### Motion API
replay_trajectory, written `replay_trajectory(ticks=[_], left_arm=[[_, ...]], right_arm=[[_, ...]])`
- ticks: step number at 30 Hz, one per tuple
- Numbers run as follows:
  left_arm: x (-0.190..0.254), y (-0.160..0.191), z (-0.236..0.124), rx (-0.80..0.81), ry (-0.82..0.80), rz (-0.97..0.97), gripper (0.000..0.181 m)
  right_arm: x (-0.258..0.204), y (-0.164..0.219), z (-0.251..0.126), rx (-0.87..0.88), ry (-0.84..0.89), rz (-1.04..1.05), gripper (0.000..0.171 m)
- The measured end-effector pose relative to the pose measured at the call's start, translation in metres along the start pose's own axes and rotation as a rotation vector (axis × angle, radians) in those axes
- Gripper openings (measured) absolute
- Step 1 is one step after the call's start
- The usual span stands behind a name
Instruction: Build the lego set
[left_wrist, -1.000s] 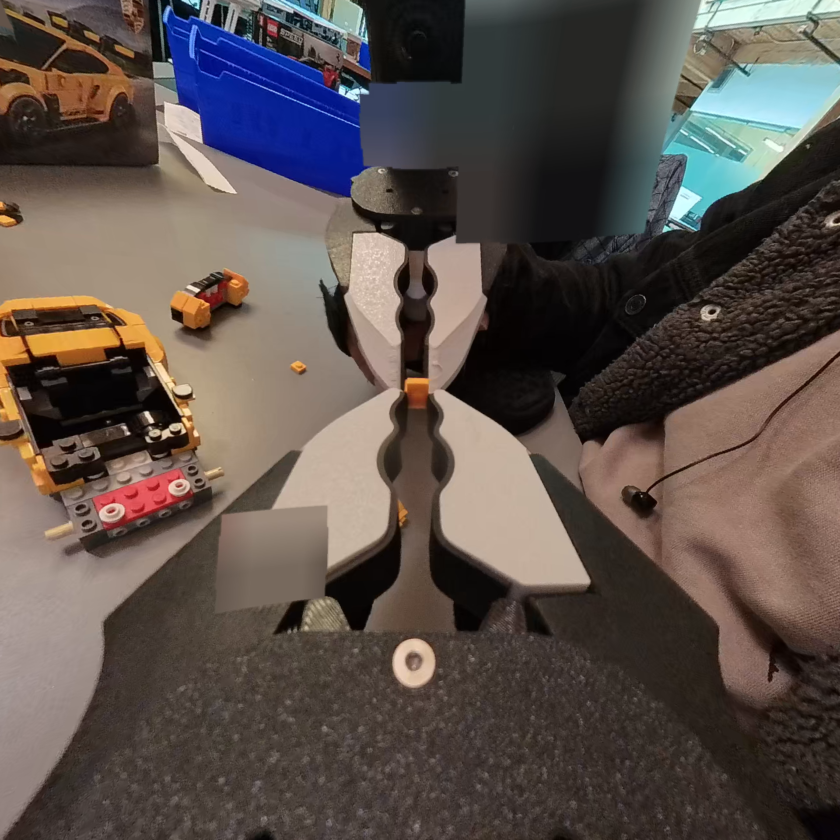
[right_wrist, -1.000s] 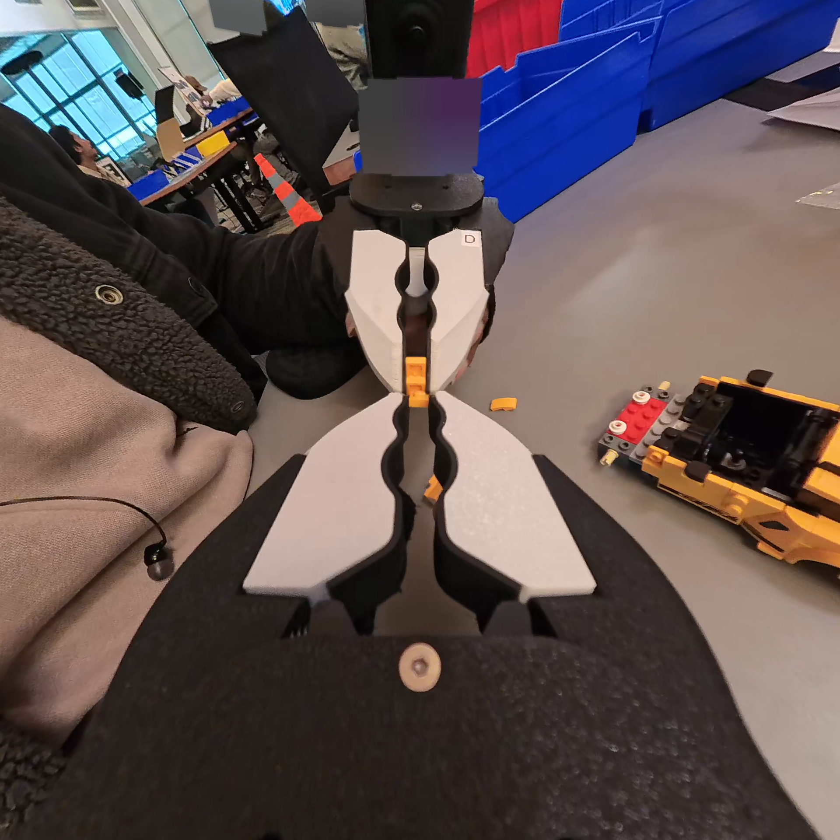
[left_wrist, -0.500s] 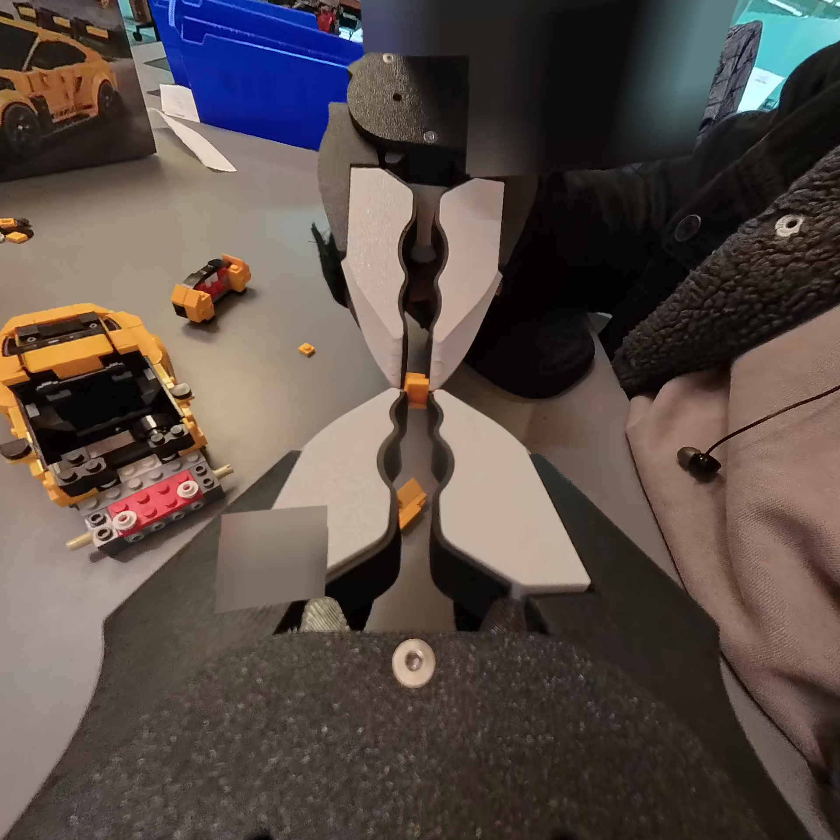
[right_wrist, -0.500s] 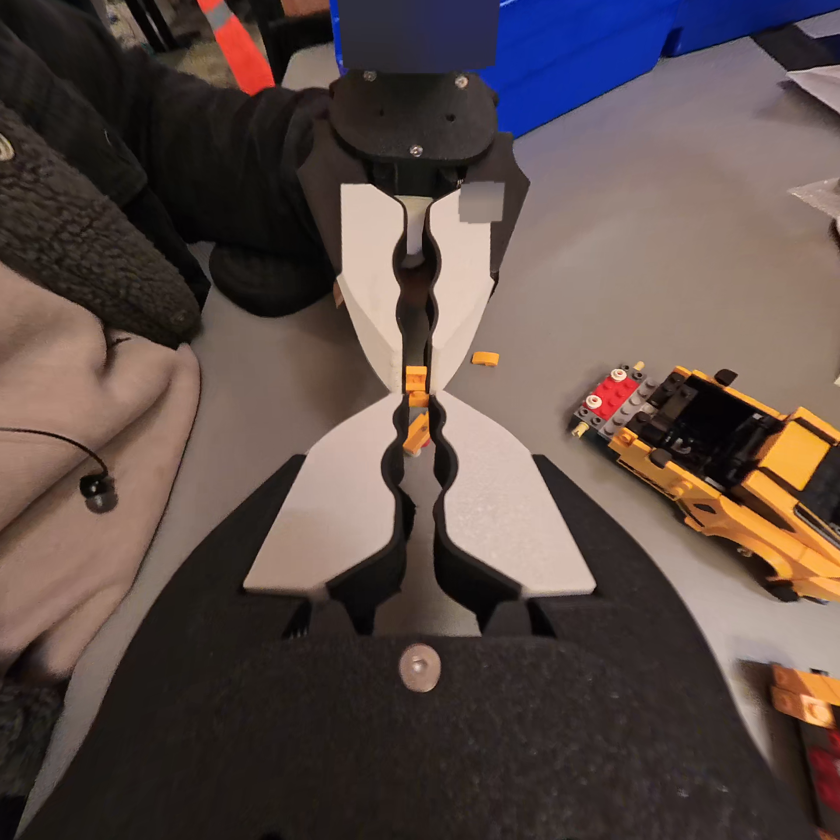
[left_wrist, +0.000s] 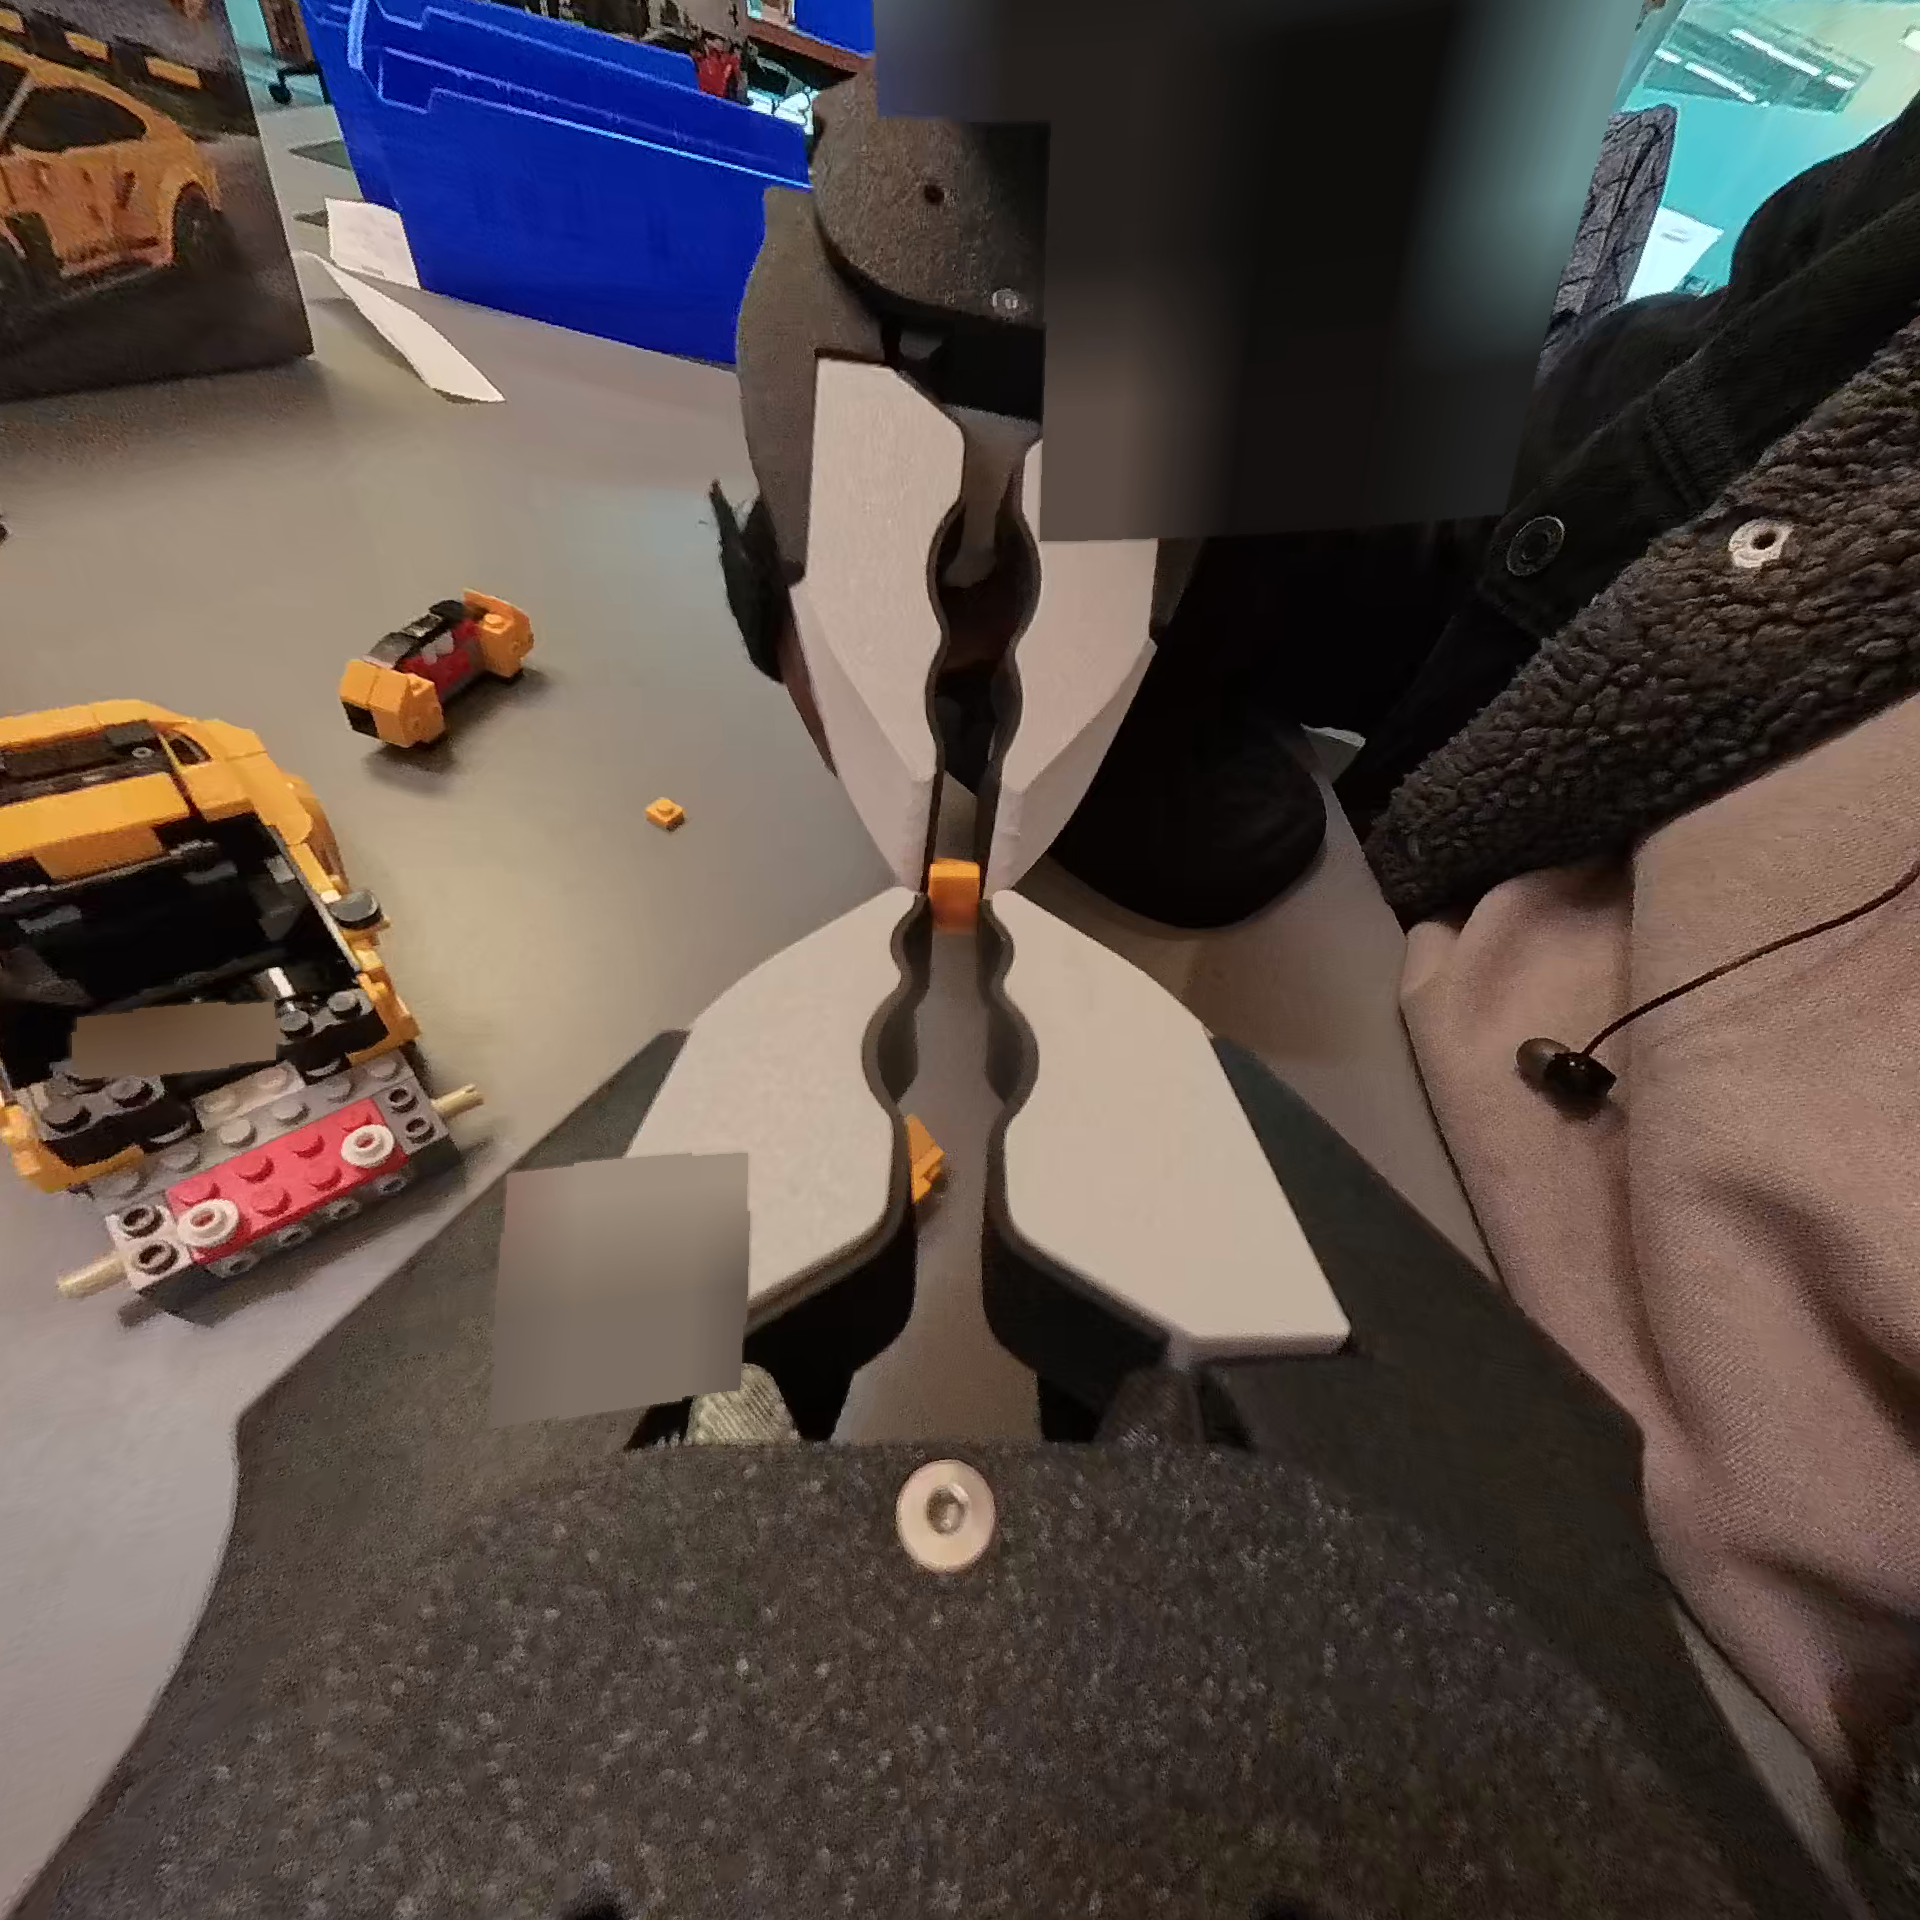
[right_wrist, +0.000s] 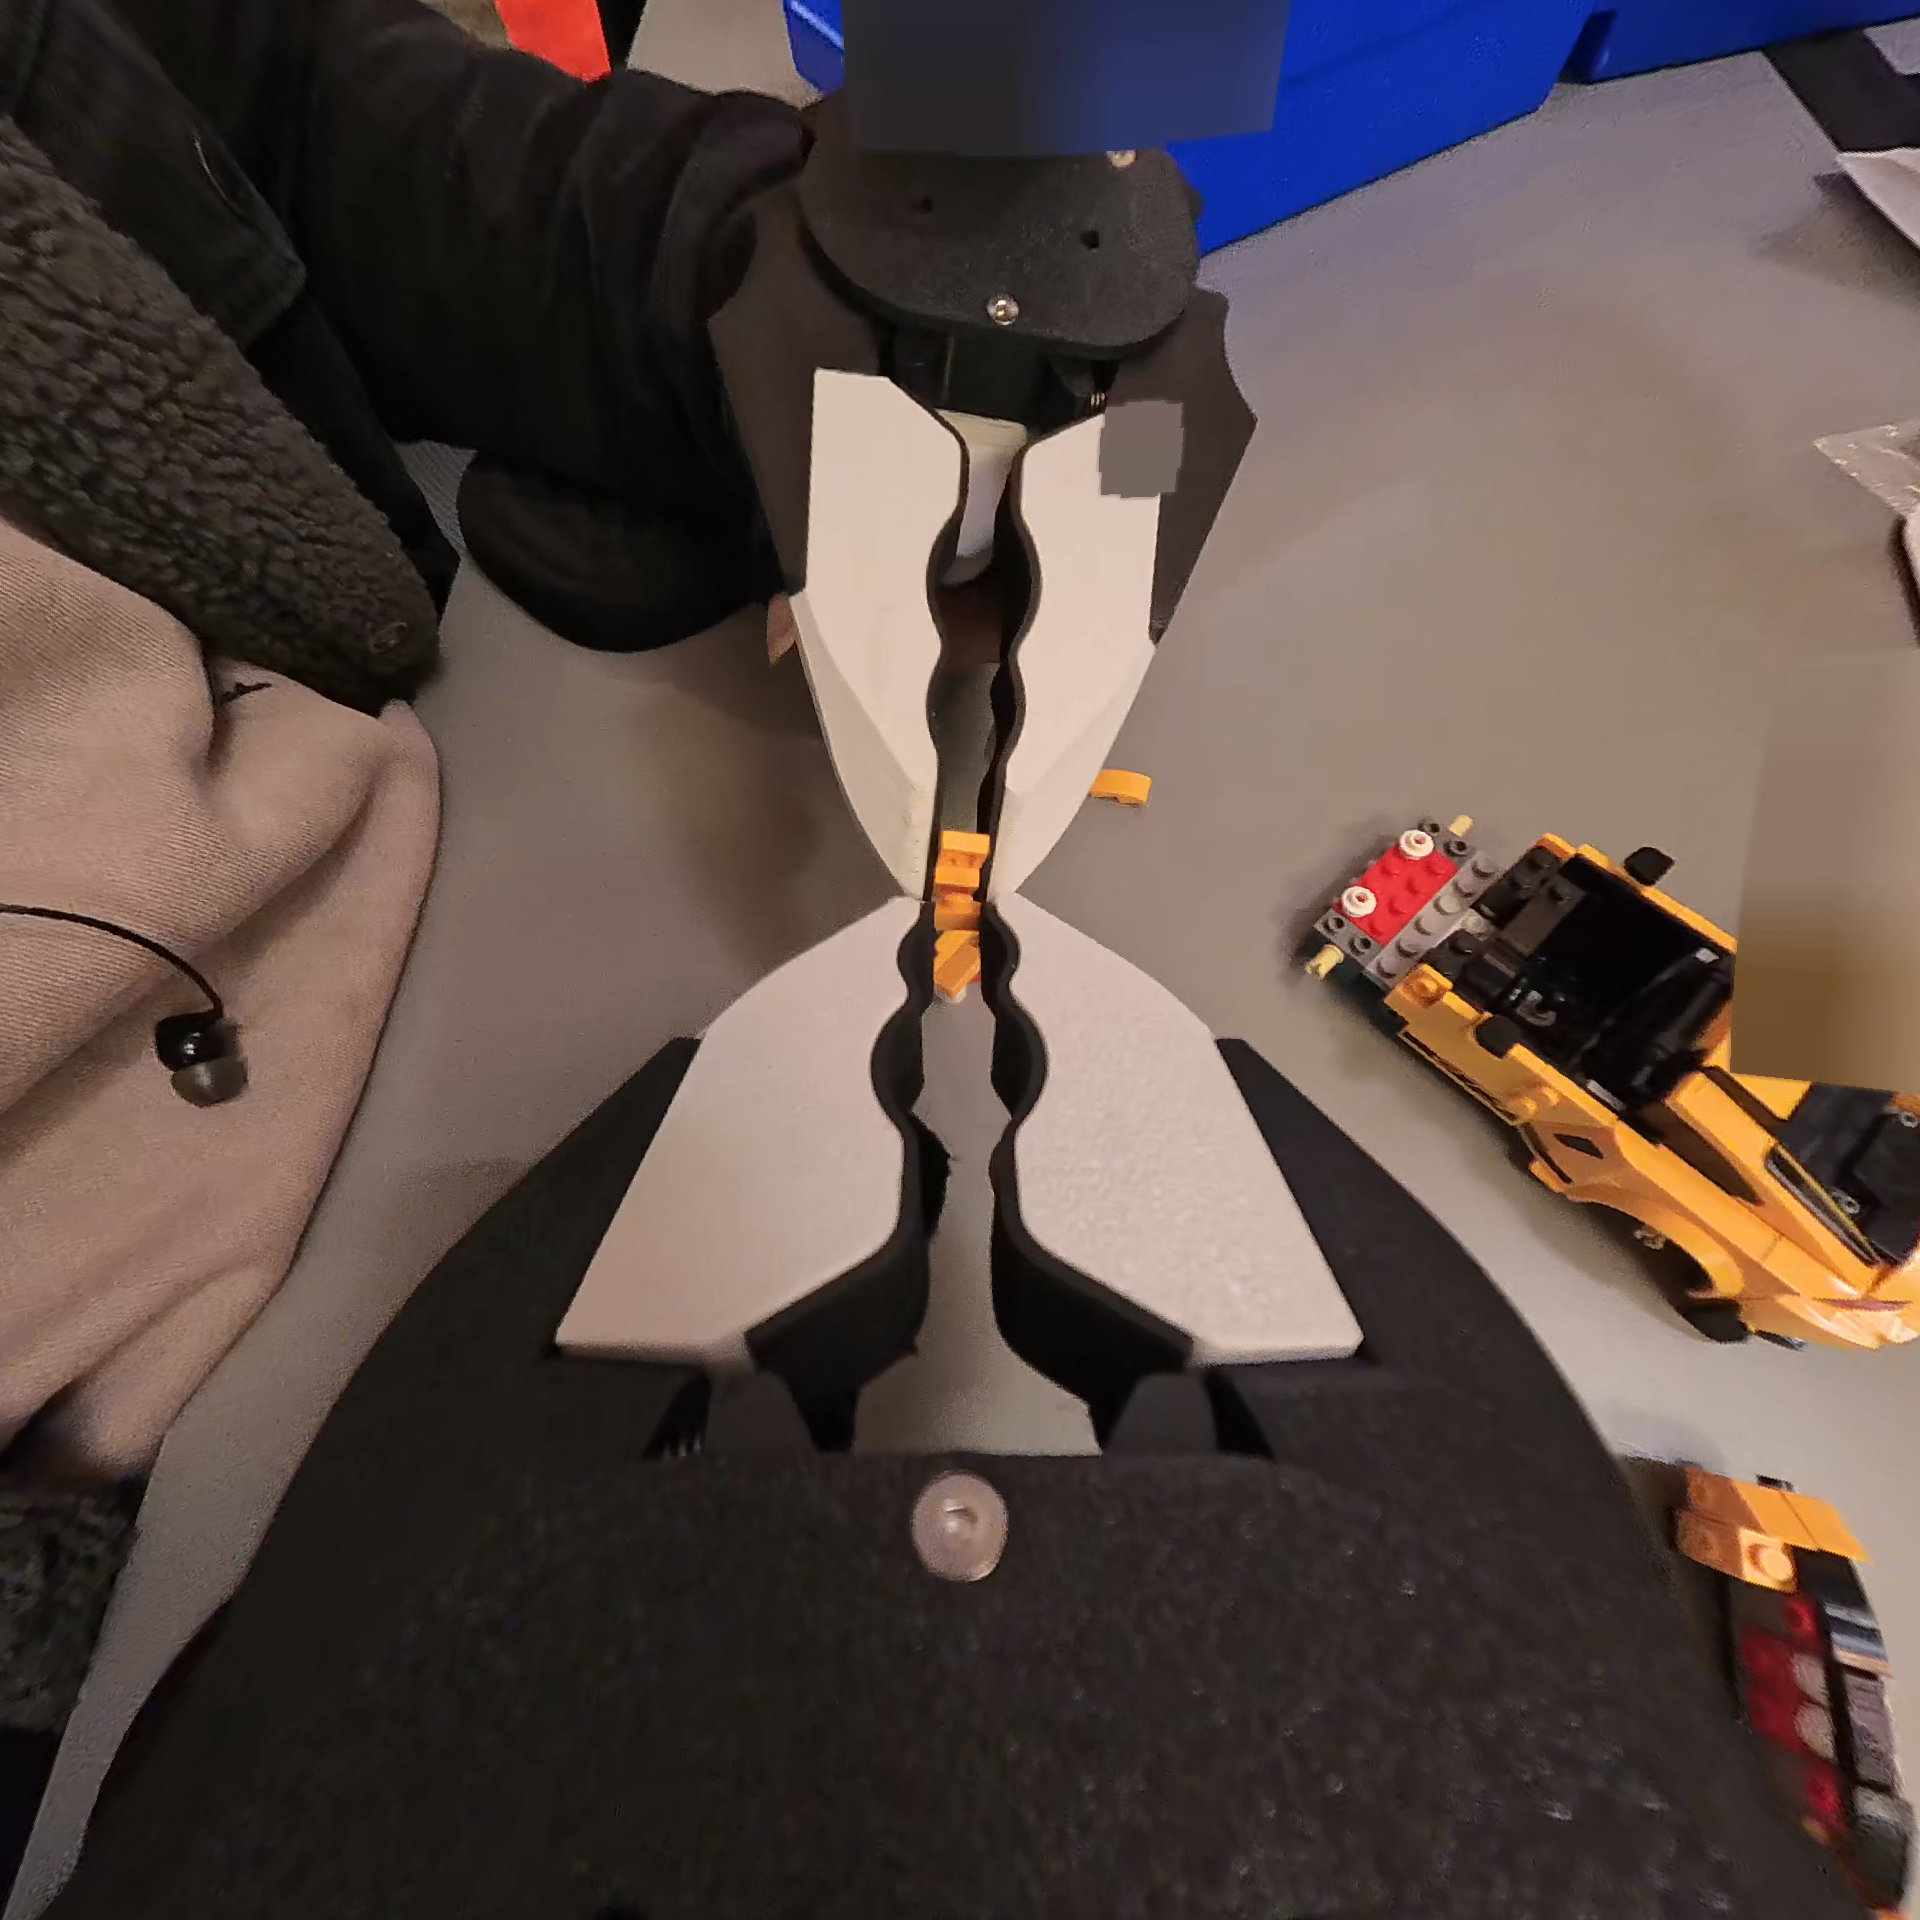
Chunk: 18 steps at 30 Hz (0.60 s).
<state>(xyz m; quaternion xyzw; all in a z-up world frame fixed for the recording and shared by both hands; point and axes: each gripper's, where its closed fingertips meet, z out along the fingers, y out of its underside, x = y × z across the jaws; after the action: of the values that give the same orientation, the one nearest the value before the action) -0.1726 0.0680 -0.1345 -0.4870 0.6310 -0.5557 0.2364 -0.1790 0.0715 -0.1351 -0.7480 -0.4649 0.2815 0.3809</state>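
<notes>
My left gripper (left_wrist: 953, 912) and right gripper (right_wrist: 956, 920) meet tip to tip above the grey table, both shut. A small orange brick (left_wrist: 953, 891) is pinched where the tips meet. In the right wrist view it shows as a short orange stack (right_wrist: 957, 878) running from the left gripper's tips into mine. I cannot tell which part each gripper holds. The half-built yellow and black car (left_wrist: 156, 831) sits on the table to the left. It shows at the right in the right wrist view (right_wrist: 1610, 1049). Another orange piece (left_wrist: 923, 1158) lies on the table under my left gripper.
A small orange, black and red sub-assembly (left_wrist: 436, 665) and a tiny orange plate (left_wrist: 665, 812) lie beyond the car. A curved orange piece (right_wrist: 1120, 787) lies by the tips. More built parts (right_wrist: 1787, 1621) sit at lower right. Blue bins (left_wrist: 571, 187) stand behind. A person's jacket (left_wrist: 1662, 1039) borders the table. The grippers are tip to tip, or close to it.
Both grippers have stayed shut and tip to tip. Both have tilted downward and come nearer the table, so the car and the loose pieces look larger.
</notes>
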Motion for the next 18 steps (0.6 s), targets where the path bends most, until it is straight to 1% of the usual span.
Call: replay_trajectory(ticks=[4,9,14,18], left_arm=[[0.002,-0.004,-0.001,0.024,0.042,-0.087,0.008],[0.002,-0.011,-0.004,0.075,0.085,-0.193,0.008],[-0.002,-0.021,-0.008,0.162,0.132,-0.402,0.008],[-0.005,-0.029,-0.011,0.246,0.171,-0.538,0.008]], right_arm=[[-0.001,-0.002,-0.002,-0.041,0.015,-0.046,0.008],[0.001,-0.008,-0.004,-0.052,0.052,-0.087,0.008],[0.008,-0.014,-0.007,-0.06,0.186,-0.2,0.008],[0.014,-0.02,-0.011,-0.115,0.354,-0.38,0.008]])
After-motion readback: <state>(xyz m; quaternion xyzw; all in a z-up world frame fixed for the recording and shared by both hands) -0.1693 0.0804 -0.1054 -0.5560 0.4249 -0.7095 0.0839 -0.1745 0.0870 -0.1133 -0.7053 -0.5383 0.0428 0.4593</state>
